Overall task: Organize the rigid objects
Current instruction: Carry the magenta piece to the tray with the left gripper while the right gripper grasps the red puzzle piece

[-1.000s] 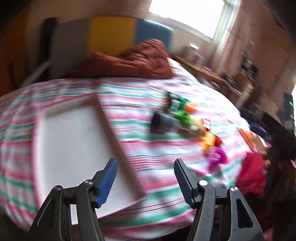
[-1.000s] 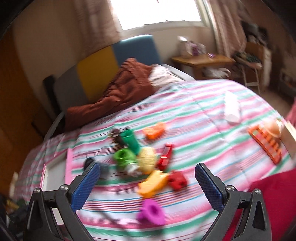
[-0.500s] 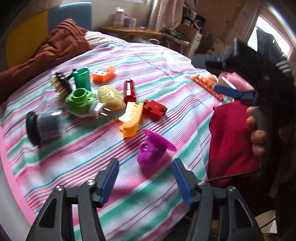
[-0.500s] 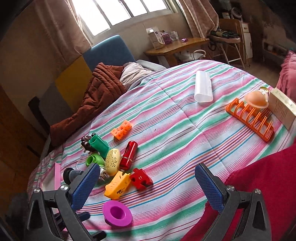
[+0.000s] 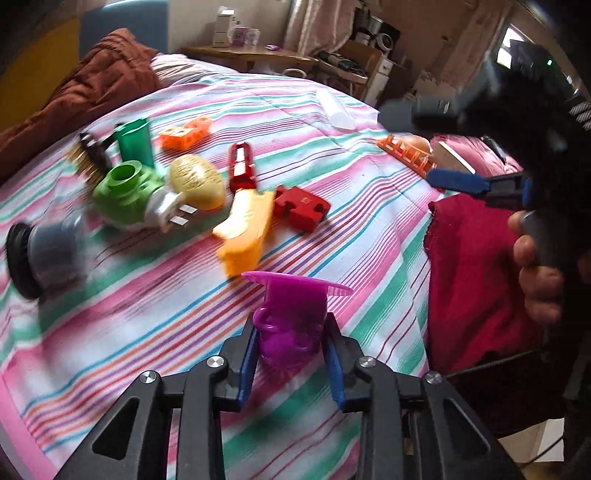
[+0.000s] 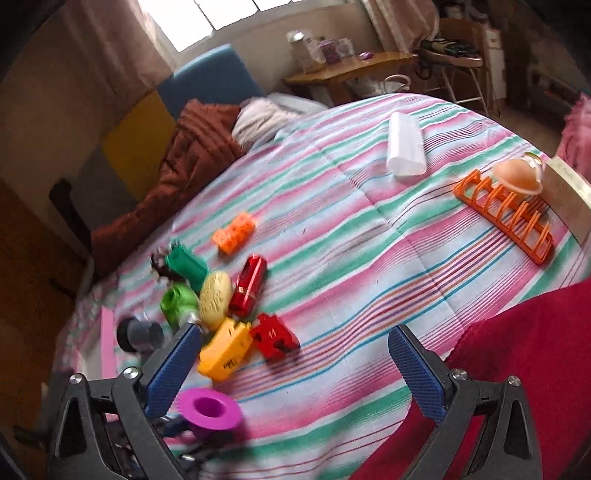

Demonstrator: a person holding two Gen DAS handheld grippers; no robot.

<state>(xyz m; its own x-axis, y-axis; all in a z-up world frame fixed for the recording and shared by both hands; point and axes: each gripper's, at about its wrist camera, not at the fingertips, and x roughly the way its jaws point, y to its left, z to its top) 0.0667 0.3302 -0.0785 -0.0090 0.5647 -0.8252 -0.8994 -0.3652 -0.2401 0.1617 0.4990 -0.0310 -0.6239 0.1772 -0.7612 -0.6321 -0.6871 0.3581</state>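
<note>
Left claw (image 5: pixel 291 349) pinching purple flanged toy (image 5: pixel 291 314) near bed's (image 5: pixel 147 314) front edge; right claw (image 6: pixel 295 369) spread, holding nothing.

You're in a home bedroom, striped bedspread (image 6: pixel 332 206) beneath you, brown quilt (image 6: pixel 184 155) heaped by the headboard, curtained window (image 6: pixel 207 18), cluttered wooden side table (image 6: pixel 347 70).

We see a striped bed (image 6: pixel 332 229) – toys clustered mid-bed, an orange rack (image 6: pixel 506 218) near its right edge.

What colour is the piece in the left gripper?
Purple piece, held by the left gripper; clearest in the left wrist view.
</note>
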